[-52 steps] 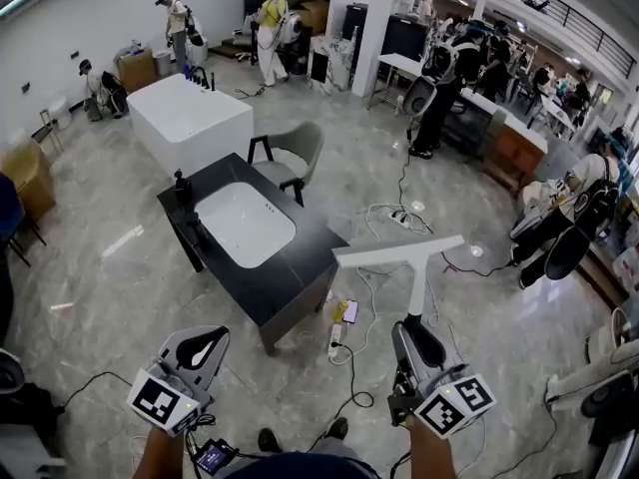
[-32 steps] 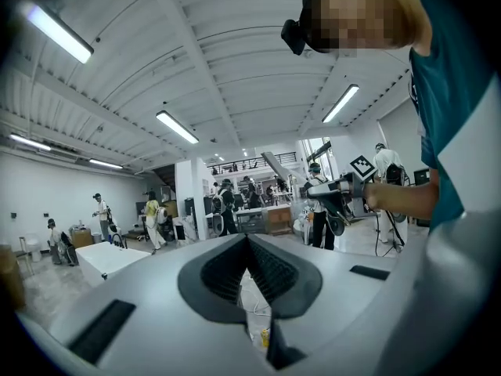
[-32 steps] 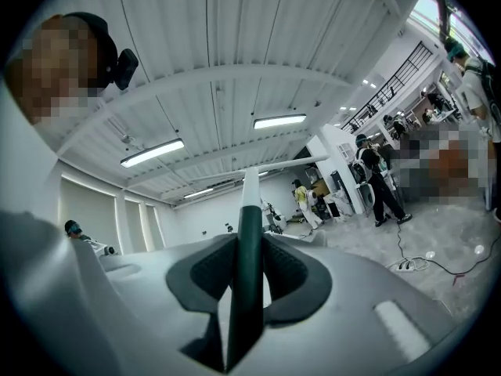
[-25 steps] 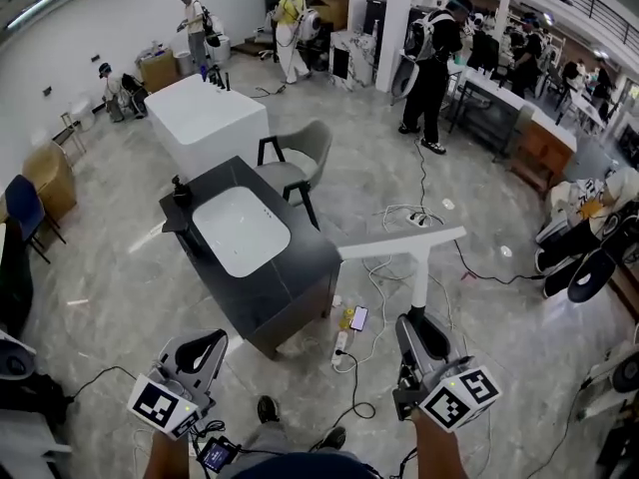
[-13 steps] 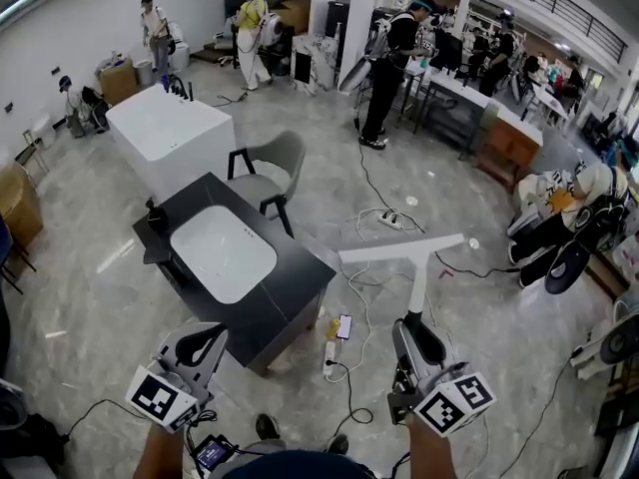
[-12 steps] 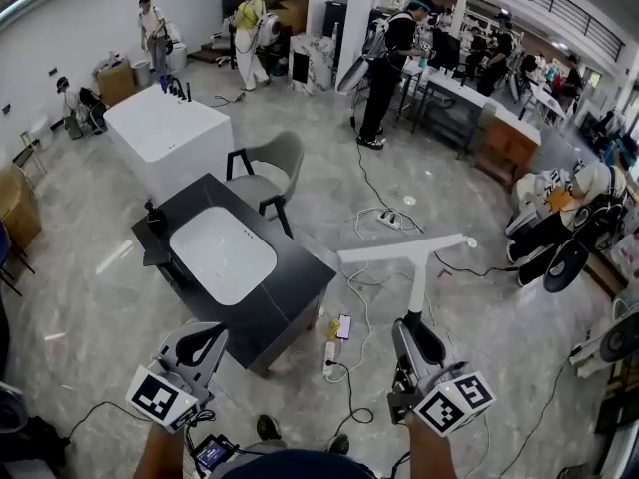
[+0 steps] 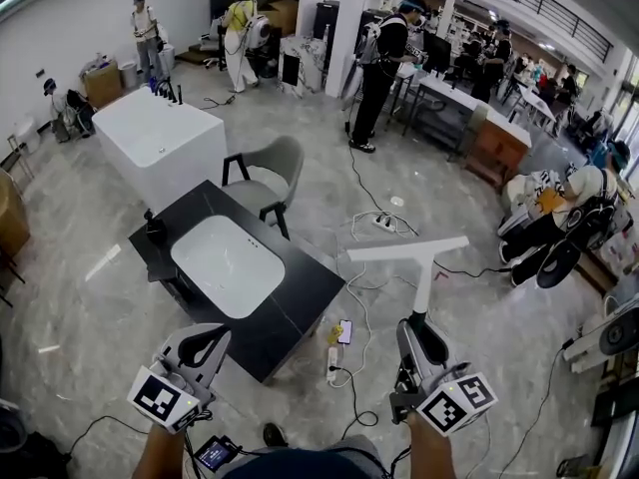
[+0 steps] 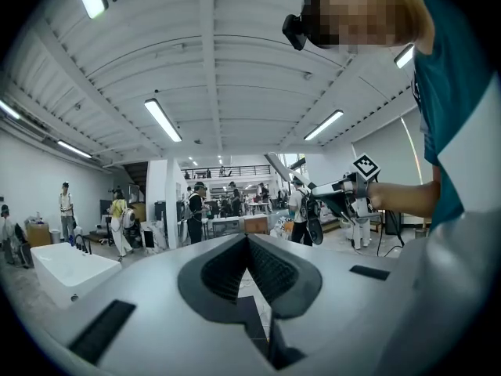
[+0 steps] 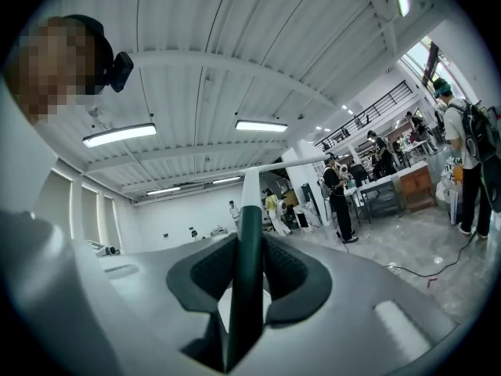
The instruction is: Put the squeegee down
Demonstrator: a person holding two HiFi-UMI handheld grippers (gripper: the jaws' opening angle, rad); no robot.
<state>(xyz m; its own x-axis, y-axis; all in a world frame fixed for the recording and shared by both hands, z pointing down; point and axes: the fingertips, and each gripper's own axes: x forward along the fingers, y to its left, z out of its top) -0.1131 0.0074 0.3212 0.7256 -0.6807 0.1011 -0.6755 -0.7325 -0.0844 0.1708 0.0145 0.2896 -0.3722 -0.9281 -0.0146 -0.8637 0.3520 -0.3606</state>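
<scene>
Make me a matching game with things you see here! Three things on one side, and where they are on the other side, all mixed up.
1. white T-shaped squeegee with a dark green handle
2. grey padded chair
3. white rounded basin

A. sunk into the black table top
B. clamped in the right hand-held gripper
C. standing on the floor beside the black table

Pairs: 1-B, 2-C, 3-A.

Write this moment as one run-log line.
right gripper: shut on squeegee | left gripper: shut, empty | squeegee: in air, not yet down
</scene>
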